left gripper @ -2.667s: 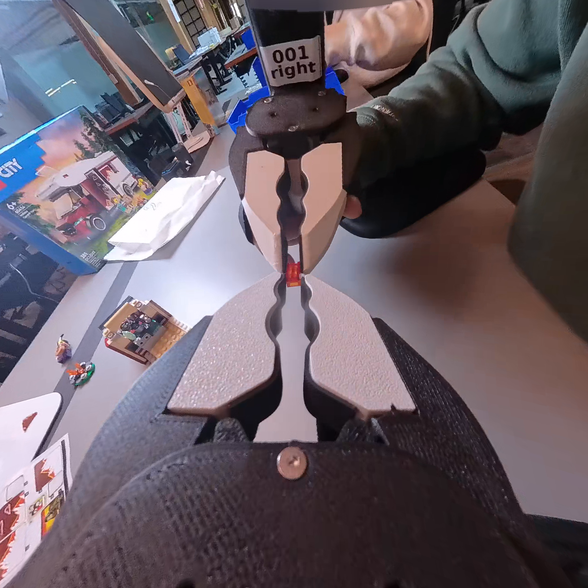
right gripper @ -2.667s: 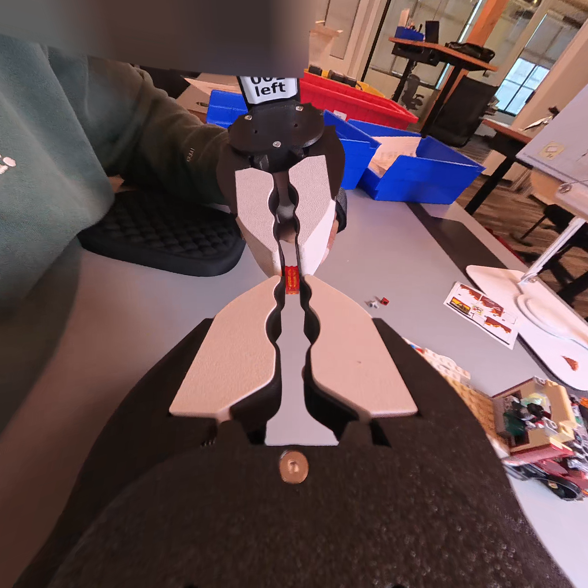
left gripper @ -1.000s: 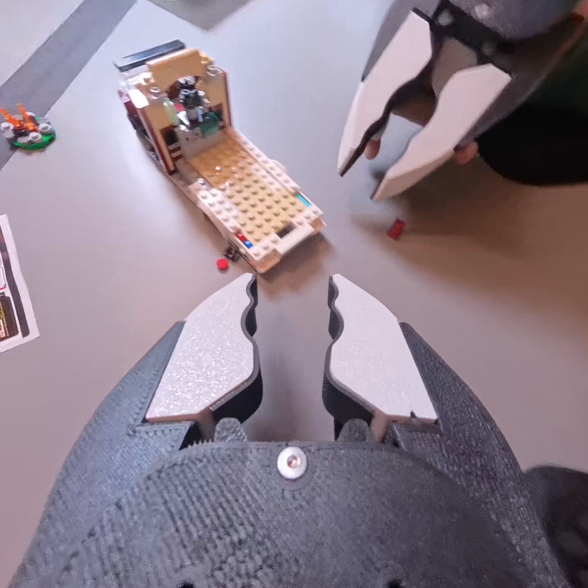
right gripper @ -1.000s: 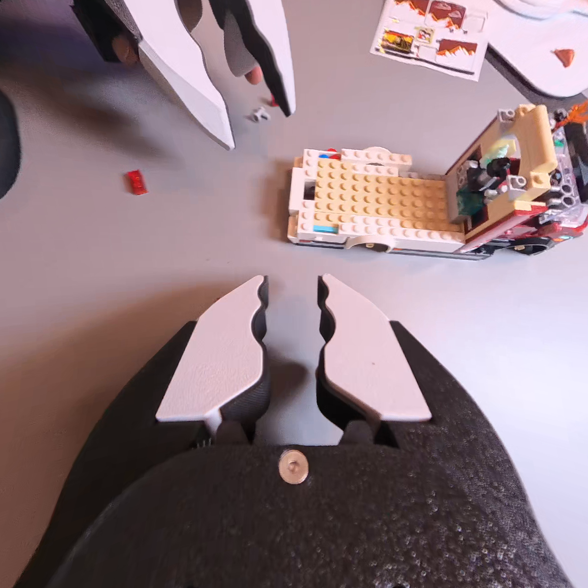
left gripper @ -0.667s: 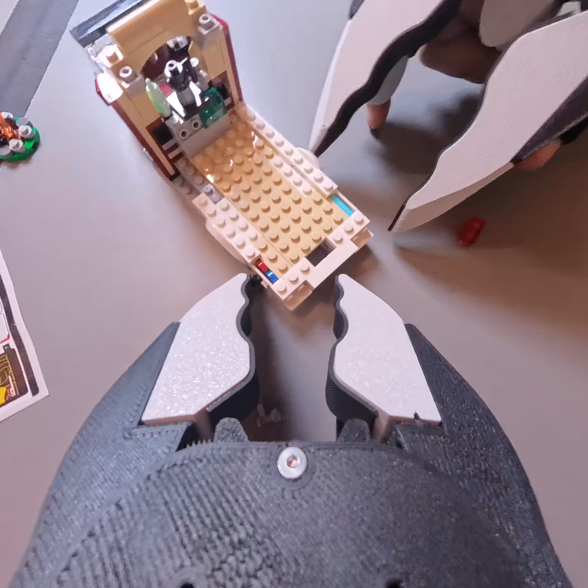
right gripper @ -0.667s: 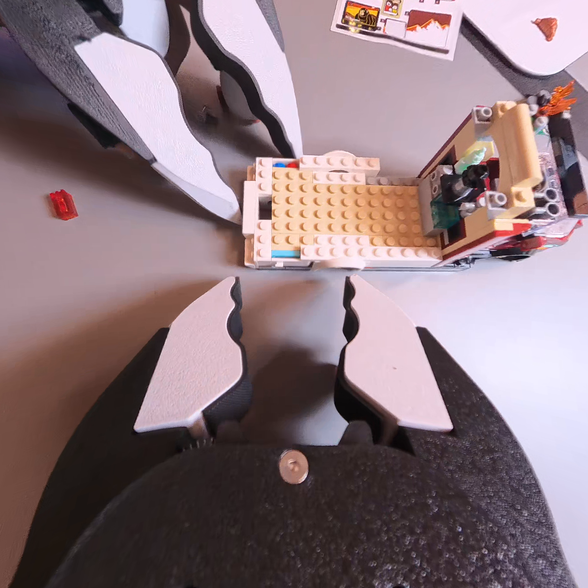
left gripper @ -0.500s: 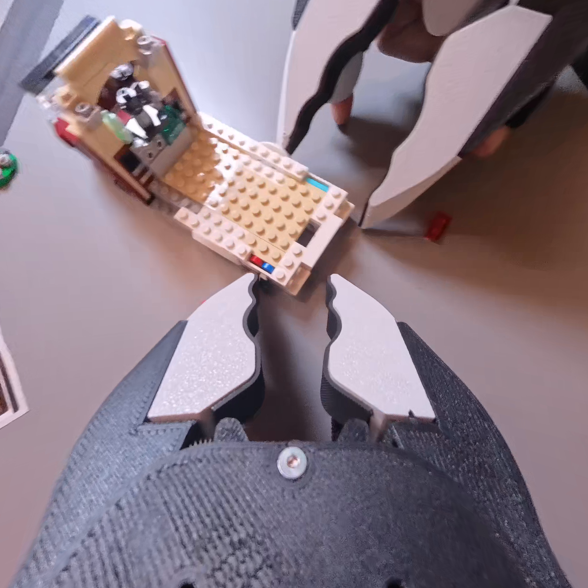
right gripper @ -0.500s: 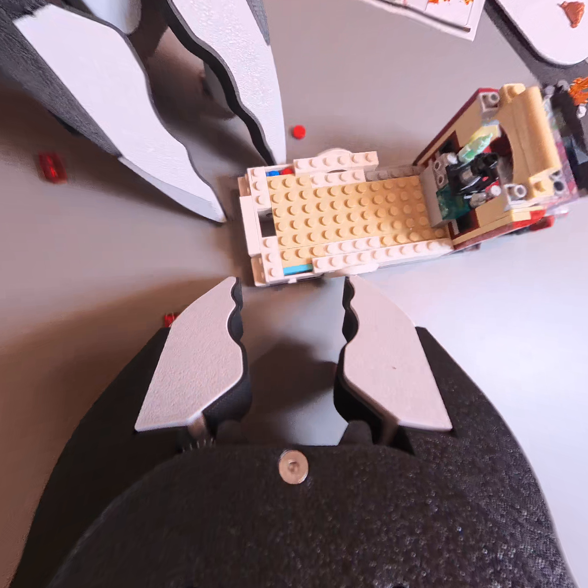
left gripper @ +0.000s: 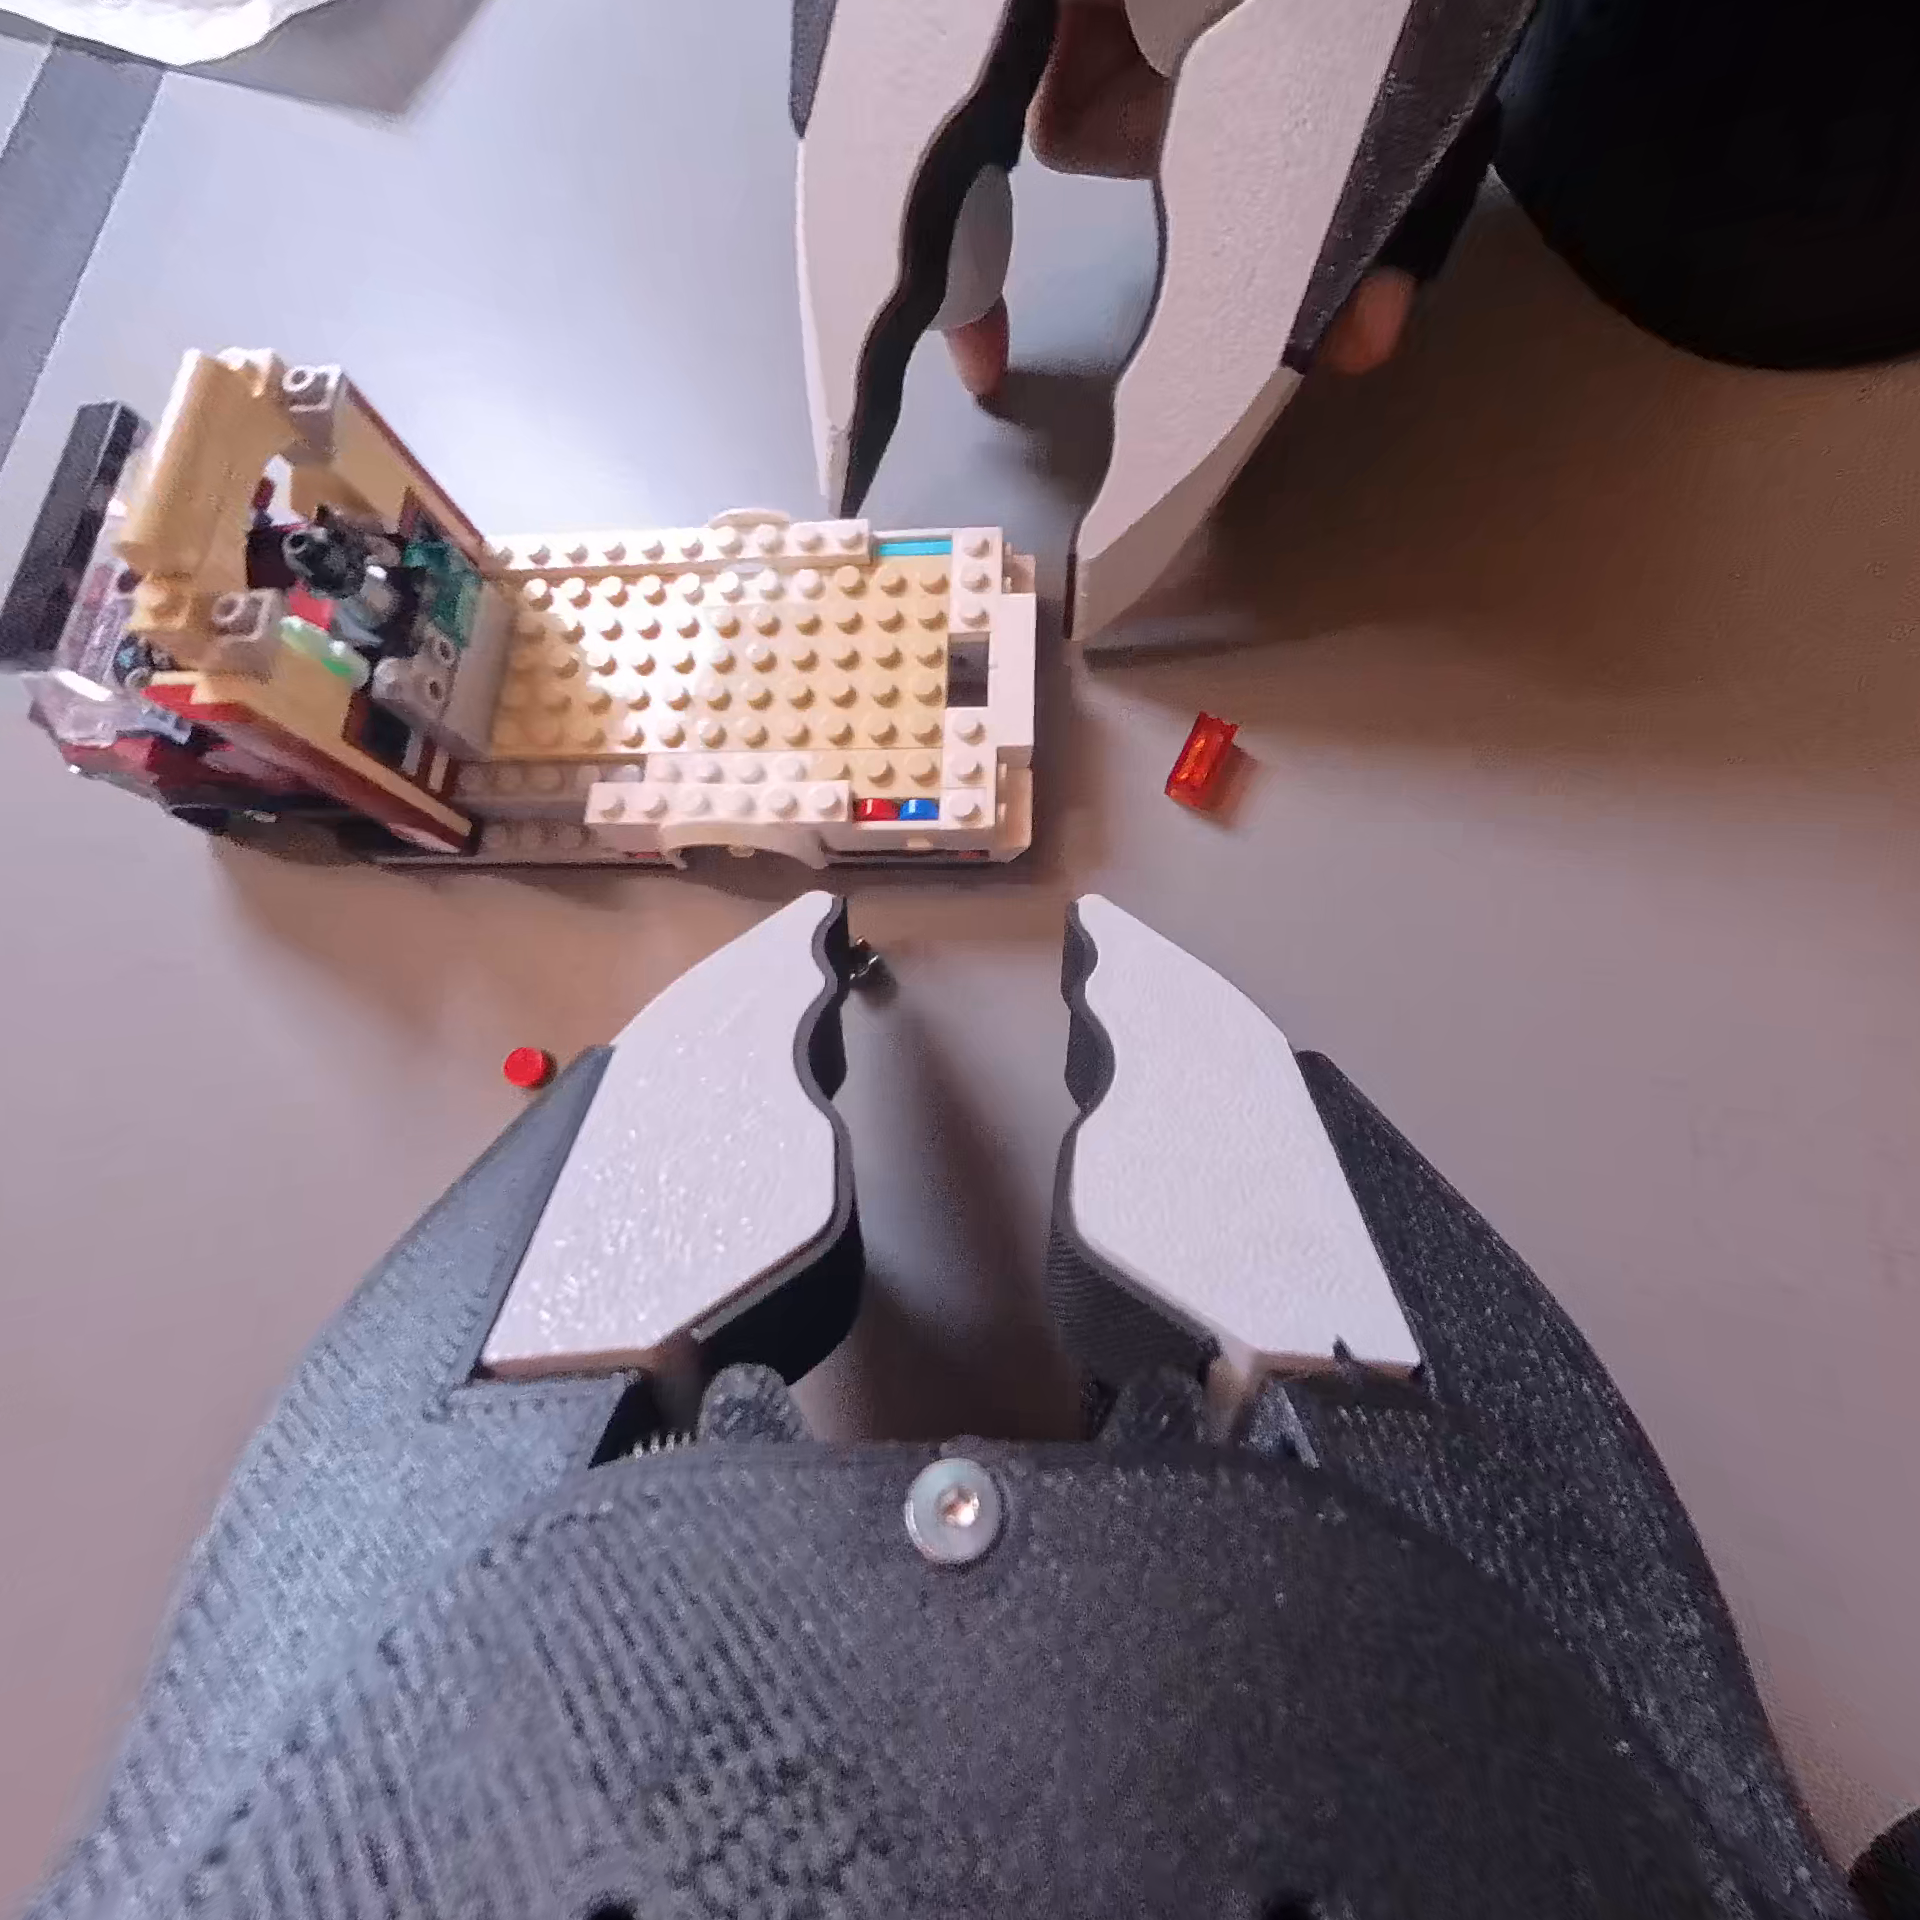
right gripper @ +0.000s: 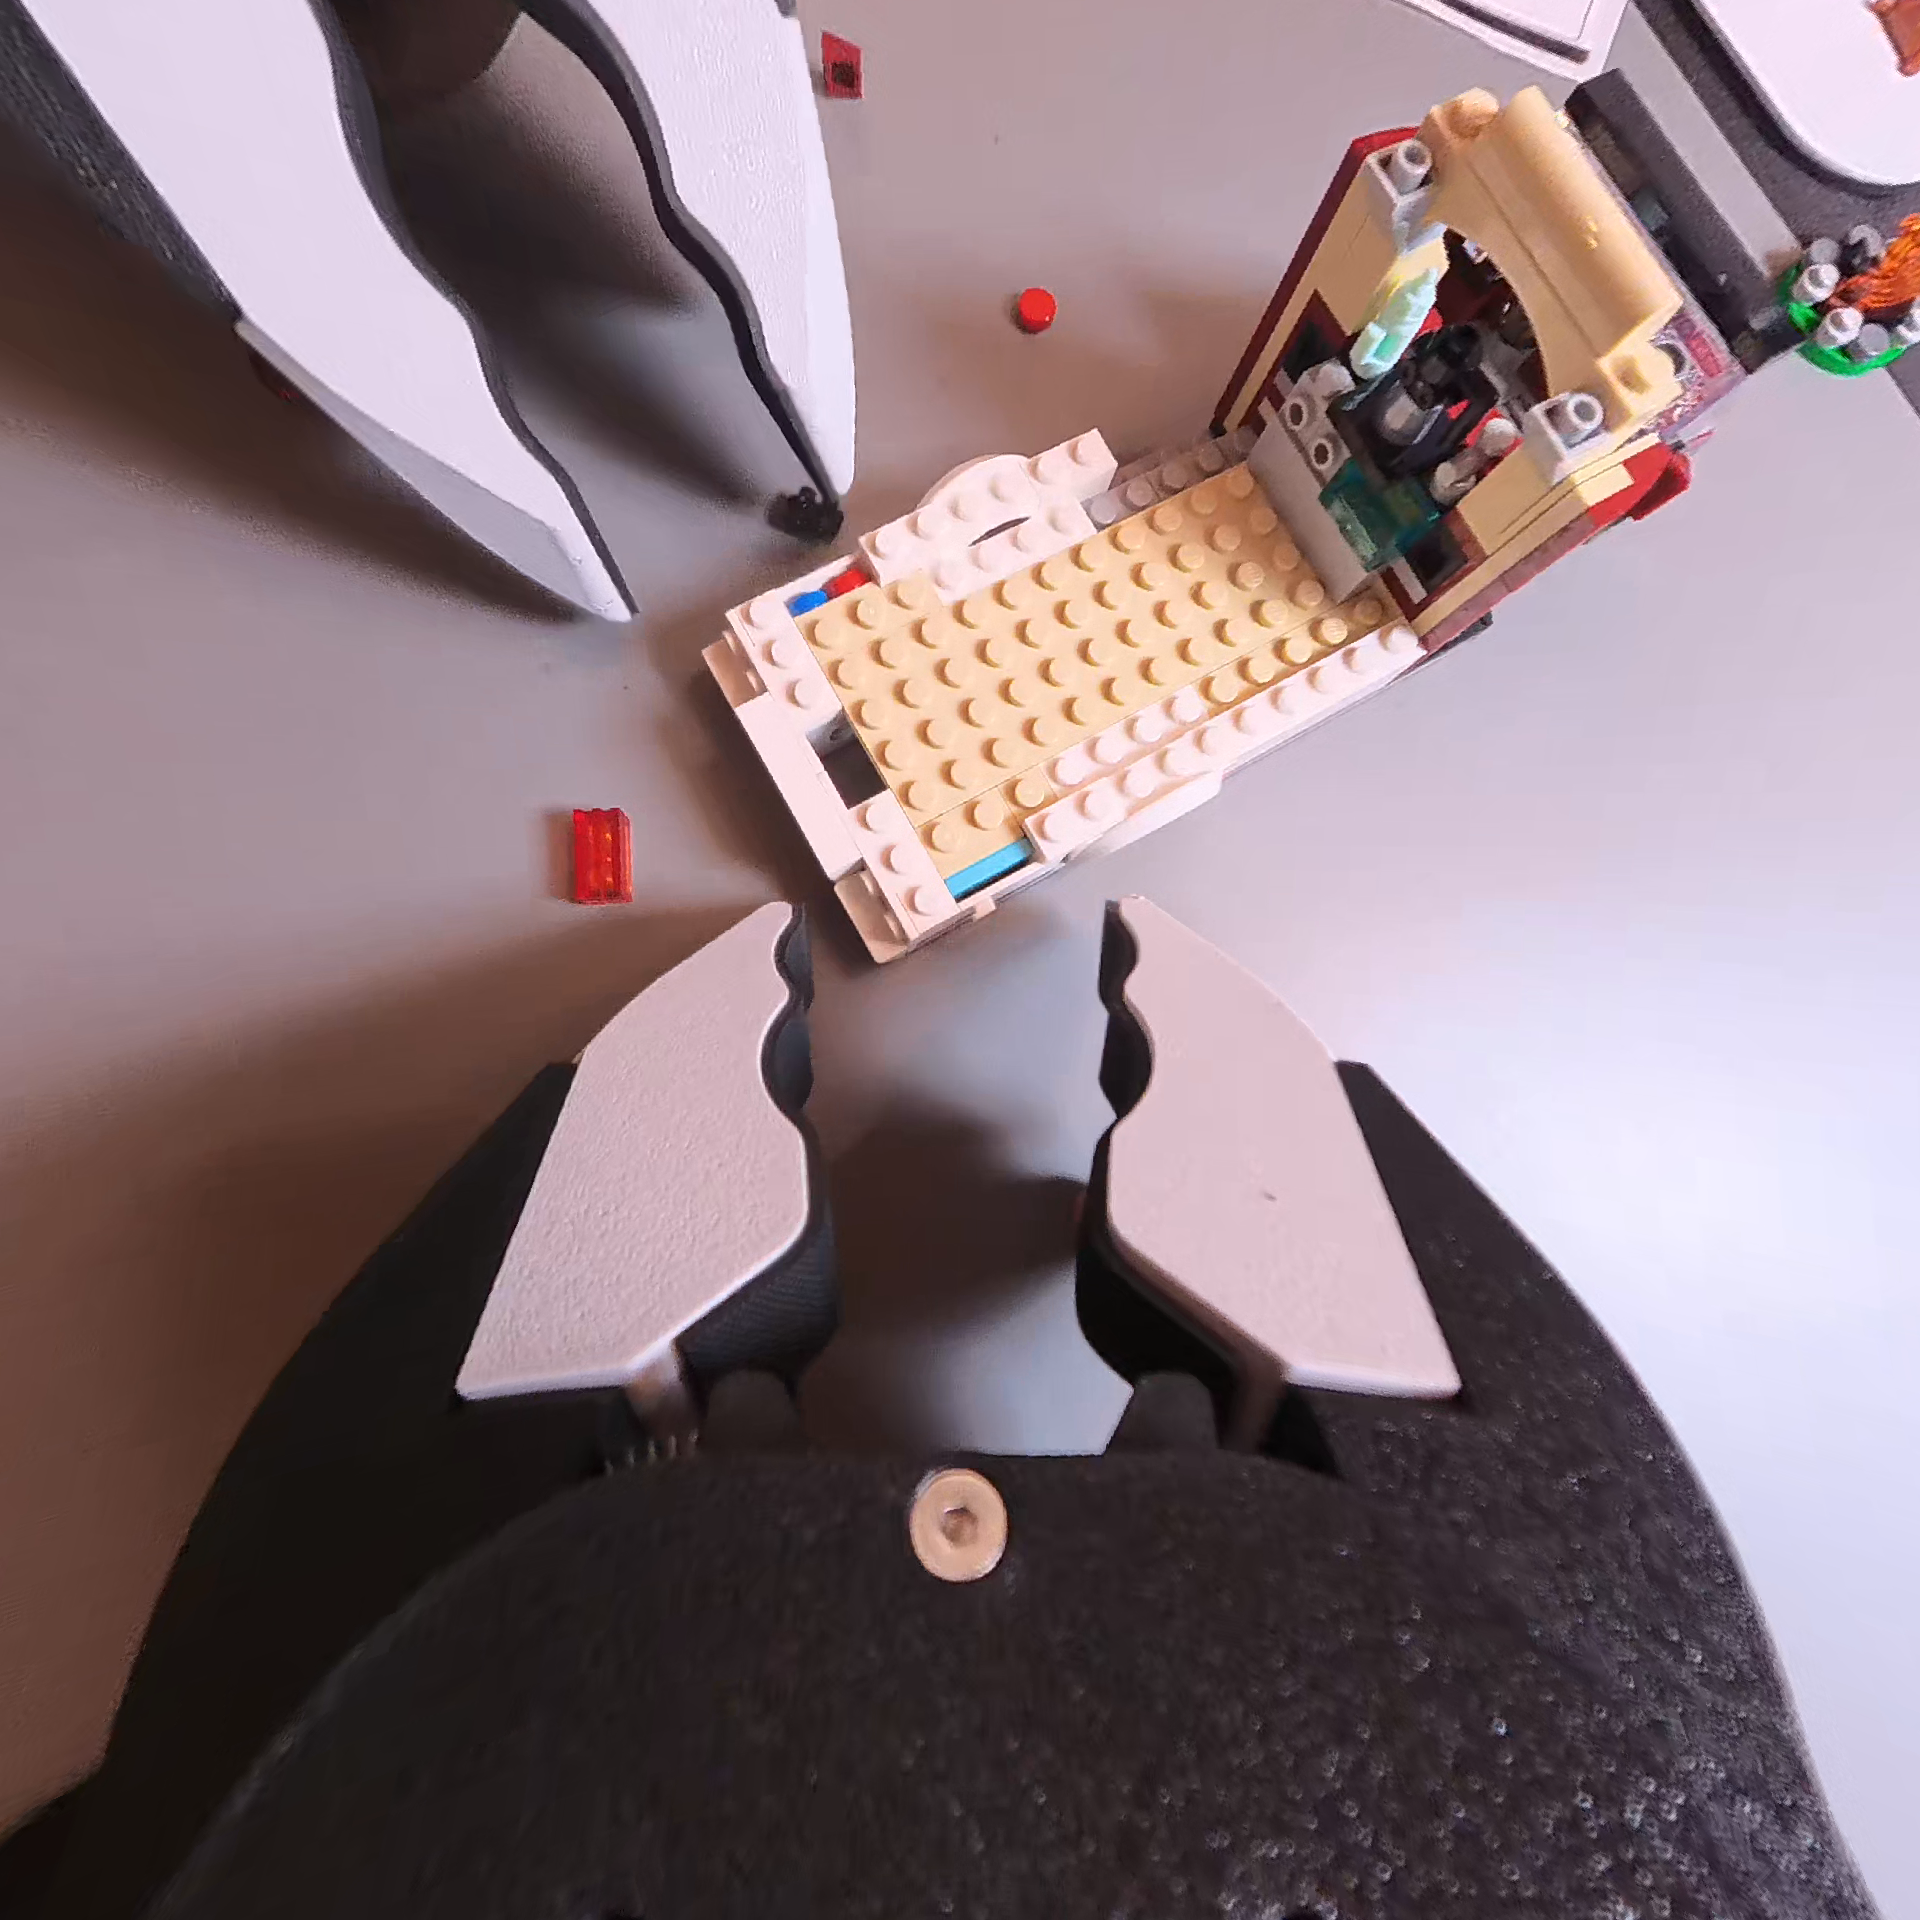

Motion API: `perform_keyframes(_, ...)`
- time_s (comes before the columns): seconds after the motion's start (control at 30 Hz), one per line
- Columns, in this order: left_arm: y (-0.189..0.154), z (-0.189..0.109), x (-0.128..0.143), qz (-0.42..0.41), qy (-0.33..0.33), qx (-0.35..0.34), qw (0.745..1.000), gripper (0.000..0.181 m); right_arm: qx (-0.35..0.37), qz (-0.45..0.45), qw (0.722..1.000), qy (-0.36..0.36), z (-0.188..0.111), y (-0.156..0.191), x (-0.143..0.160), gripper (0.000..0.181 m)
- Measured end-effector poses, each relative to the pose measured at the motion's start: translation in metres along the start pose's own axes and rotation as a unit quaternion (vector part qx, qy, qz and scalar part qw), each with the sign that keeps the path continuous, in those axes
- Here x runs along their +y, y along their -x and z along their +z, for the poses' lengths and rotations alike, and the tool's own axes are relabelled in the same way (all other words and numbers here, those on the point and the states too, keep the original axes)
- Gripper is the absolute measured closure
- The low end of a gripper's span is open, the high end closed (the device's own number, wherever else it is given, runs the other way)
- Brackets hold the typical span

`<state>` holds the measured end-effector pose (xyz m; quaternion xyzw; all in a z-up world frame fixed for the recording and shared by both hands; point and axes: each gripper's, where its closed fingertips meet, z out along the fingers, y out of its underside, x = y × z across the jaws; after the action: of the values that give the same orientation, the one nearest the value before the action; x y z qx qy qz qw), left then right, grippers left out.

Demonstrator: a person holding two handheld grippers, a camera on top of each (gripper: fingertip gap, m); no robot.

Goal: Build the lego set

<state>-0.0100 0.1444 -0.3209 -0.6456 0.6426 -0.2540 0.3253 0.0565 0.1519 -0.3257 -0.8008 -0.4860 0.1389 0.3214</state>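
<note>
Partly cropped sticker sheet [right gripper: 1517,21], tiny dark piece [left gripper: 862,961] unclear

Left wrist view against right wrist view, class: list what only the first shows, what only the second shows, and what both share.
Only the left wrist view shows a person's fingertips behind the right gripper and a white paper bag at the top edge.

Only the right wrist view shows a green round piece with orange flames beyond the cab and a small dark red piece near the top.

Both show the half-built camper, the clear red brick, the red round stud, and both grippers, open and empty, including the left gripper.
</note>
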Motion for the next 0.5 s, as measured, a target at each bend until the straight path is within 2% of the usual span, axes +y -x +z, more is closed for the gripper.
perform_keyframes(0.2, 0.012, 0.004, 0.008, -0.002, 0.020, -0.017, 1.000, 0.141, 0.003, -0.013, 1.000, -0.014, 0.009, -0.005, -0.009, 0.115)
perform_keyframes(0.4, 0.024, 0.001, 0.016, -0.039, 0.031, -0.022, 0.999, 0.173, 0.008, -0.022, 1.000, -0.018, 0.009, -0.006, -0.009, 0.119)
perform_keyframes(0.5, 0.034, -0.003, 0.020, -0.042, 0.037, -0.041, 0.998, 0.173, 0.012, -0.025, 0.999, -0.018, 0.008, -0.006, -0.008, 0.120)
